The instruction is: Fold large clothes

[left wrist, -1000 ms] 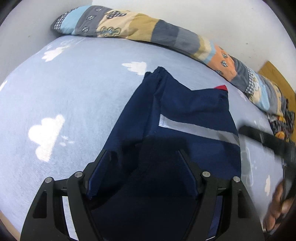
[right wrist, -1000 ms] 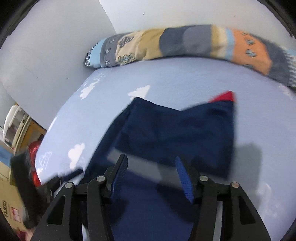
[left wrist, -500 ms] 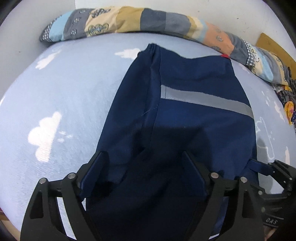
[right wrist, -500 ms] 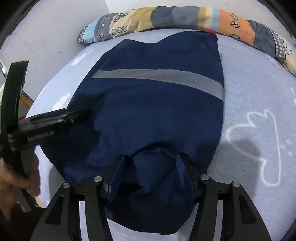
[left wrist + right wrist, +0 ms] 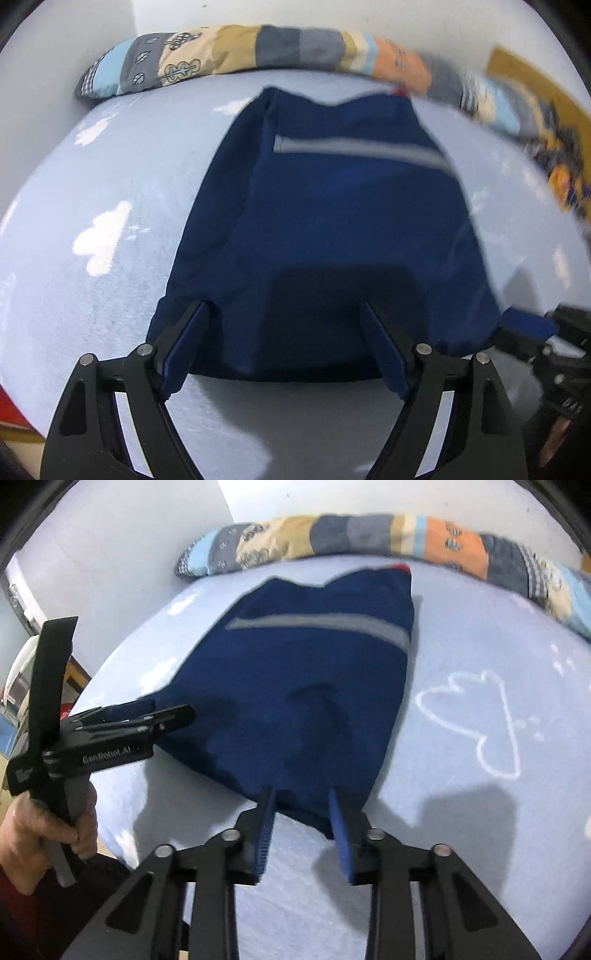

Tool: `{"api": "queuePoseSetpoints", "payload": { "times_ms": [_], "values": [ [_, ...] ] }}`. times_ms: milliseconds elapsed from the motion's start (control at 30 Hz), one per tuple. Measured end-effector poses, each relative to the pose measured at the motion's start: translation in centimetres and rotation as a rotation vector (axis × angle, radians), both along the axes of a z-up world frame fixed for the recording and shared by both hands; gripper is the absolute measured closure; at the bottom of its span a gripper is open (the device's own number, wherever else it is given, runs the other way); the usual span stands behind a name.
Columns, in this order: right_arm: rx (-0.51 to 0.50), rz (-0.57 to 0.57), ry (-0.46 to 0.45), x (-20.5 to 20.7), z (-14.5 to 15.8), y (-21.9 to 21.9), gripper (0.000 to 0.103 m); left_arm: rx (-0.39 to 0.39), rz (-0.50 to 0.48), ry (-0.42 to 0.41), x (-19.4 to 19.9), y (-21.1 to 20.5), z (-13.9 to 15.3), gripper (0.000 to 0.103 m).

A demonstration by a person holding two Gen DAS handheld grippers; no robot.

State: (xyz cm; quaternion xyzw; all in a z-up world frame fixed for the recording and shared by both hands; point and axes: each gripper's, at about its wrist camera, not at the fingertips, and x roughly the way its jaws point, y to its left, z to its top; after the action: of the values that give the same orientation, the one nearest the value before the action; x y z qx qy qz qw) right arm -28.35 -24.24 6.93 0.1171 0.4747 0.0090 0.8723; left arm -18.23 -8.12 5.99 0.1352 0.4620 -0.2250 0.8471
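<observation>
A navy garment (image 5: 332,229) with a grey reflective stripe (image 5: 354,149) lies folded flat on the light blue bed; it also shows in the right wrist view (image 5: 306,686). My left gripper (image 5: 284,314) is open and empty, its fingertips over the garment's near edge. My right gripper (image 5: 303,797) is open and empty at the garment's near right corner. The left gripper (image 5: 173,716) shows from the side in the right wrist view, at the garment's left corner. The right gripper's body (image 5: 546,332) shows at the right edge of the left wrist view.
The bed has a light blue sheet with white clouds (image 5: 99,240). A long patchwork bolster (image 5: 258,55) lies along the far wall, also seen in the right wrist view (image 5: 369,539). A wooden board (image 5: 535,85) stands at the far right. Furniture stands beyond the bed's left edge (image 5: 22,664).
Both grippers have let go of the garment and pulled back toward the near edge. The garment's lower part now lies folded over and flat on the bed.
</observation>
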Motion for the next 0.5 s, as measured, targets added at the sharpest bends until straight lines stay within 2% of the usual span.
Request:
{"api": "queuePoseSetpoints", "payload": {
  "times_ms": [133, 233, 333, 433, 500],
  "values": [
    [0.035, -0.001, 0.026, 0.4, -1.7, -0.4, 0.073, 0.085, -0.028, -0.032, -0.3, -1.2, -1.3, 0.019],
    [0.057, 0.021, 0.028, 0.4, -2.2, -0.8, 0.072, 0.057, -0.021, -0.001, 0.3, -0.8, -1.5, 0.019],
    [0.089, 0.014, 0.011, 0.0, -1.9, -1.2, 0.071, 0.035, -0.017, -0.028, -0.1, -0.5, -0.6, 0.019],
    [0.145, -0.017, -0.069, -1.5, -0.2, -2.2, 0.066, -0.023, -0.021, -0.048, -0.3, 0.2, 1.0, 0.019],
    [0.176, -0.035, -0.111, -2.0, 1.2, -3.3, 0.047, -0.106, 0.004, -0.037, 0.5, 1.5, 2.1, 0.019]
  ]
}}
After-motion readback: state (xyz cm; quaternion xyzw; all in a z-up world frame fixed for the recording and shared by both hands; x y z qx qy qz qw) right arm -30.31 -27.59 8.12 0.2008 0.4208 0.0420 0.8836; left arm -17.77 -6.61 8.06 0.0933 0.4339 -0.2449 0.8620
